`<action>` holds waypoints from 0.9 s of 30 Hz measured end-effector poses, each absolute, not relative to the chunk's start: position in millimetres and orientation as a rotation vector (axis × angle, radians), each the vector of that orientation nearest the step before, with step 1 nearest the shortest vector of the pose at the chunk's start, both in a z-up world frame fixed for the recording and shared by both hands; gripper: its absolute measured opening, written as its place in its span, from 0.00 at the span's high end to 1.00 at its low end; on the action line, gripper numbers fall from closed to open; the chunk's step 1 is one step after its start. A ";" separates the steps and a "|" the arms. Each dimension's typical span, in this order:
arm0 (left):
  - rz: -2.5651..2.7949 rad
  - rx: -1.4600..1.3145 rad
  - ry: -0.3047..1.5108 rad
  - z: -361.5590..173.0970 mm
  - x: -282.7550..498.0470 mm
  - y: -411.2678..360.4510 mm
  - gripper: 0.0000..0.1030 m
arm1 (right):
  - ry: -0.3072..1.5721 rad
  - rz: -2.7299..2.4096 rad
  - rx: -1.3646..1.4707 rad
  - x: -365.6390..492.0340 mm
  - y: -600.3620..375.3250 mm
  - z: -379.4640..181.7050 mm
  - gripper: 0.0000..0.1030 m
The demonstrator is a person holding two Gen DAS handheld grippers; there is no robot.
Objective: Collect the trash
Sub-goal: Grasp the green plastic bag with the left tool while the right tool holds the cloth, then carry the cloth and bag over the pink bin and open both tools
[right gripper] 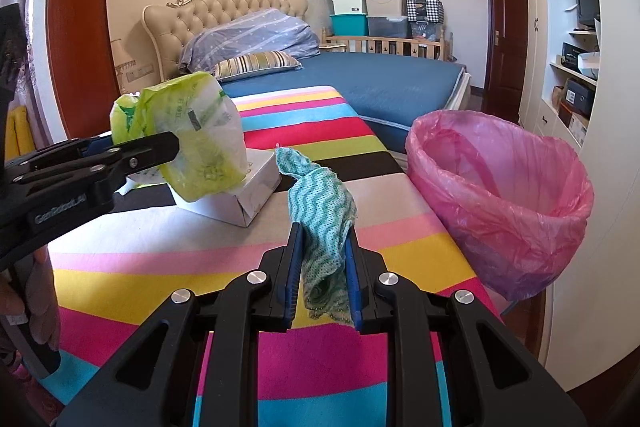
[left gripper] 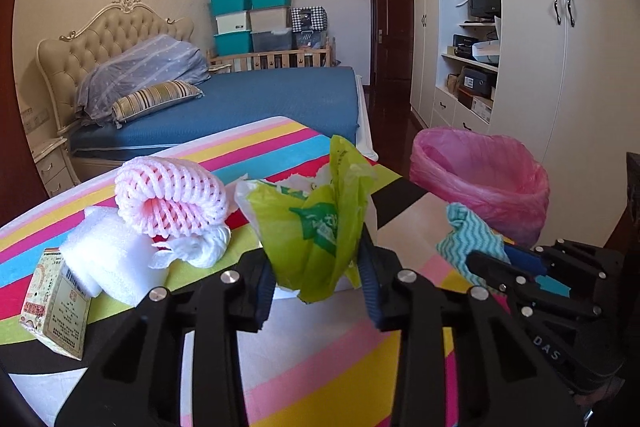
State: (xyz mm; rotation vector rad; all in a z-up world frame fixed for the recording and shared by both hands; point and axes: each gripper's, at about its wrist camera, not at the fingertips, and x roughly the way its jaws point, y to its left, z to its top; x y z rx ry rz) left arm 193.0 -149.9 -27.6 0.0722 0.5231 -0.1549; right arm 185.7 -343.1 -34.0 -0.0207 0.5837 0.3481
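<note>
While clamped in claws: bag (left gripper: 316,227), cloth (right gripper: 324,223).

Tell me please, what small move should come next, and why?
Probably carry the right gripper, shut on the teal cloth, rightward over the pink-lined bin and release. The bin stands open just right of it, and the cloth is already lifted.

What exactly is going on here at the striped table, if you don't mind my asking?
A person is clearing trash with a handheld gripper in each hand. The left gripper is shut on a crumpled green plastic bag, and the right gripper is shut on a teal wavy-patterned cloth. The pink-lined bin stands at the table's right edge. A pink foam net, white foam, tissue and a small carton still lie on the striped cloth.
</note>
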 end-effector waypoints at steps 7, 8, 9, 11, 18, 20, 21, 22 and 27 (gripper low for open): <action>-0.164 0.079 0.512 -31.0 170.5 -150.4 0.65 | 0.586 0.351 -0.023 181.4 -342.5 -35.9 0.81; -0.166 0.080 0.511 -31.4 167.9 -150.2 0.65 | 0.586 0.354 -0.024 180.5 -342.0 -36.3 0.81; -0.168 0.083 0.511 -31.4 165.8 -149.2 0.65 | 0.586 0.356 -0.026 181.4 -341.4 -34.9 0.81; -0.171 0.083 0.511 -32.1 161.8 -149.4 0.65 | 0.582 0.357 -0.029 179.9 -340.7 -34.1 0.81; -0.186 0.074 0.503 -30.4 152.9 -147.3 0.65 | 0.547 0.350 -0.037 173.9 -345.1 -26.2 0.81; -0.191 0.071 0.499 -28.8 150.9 -147.2 0.65 | 0.536 0.348 -0.035 172.0 -348.7 -23.0 0.81; -0.196 0.069 0.497 -28.1 149.8 -147.4 0.65 | 0.531 0.345 -0.034 171.1 -351.1 -21.6 0.81; -0.200 0.068 0.497 -27.8 149.6 -149.1 0.65 | 0.527 0.341 -0.032 169.8 -353.2 -20.9 0.81; -0.226 0.069 0.492 -27.5 146.1 -151.6 0.65 | 0.517 0.316 -0.010 168.3 -366.7 -18.1 0.81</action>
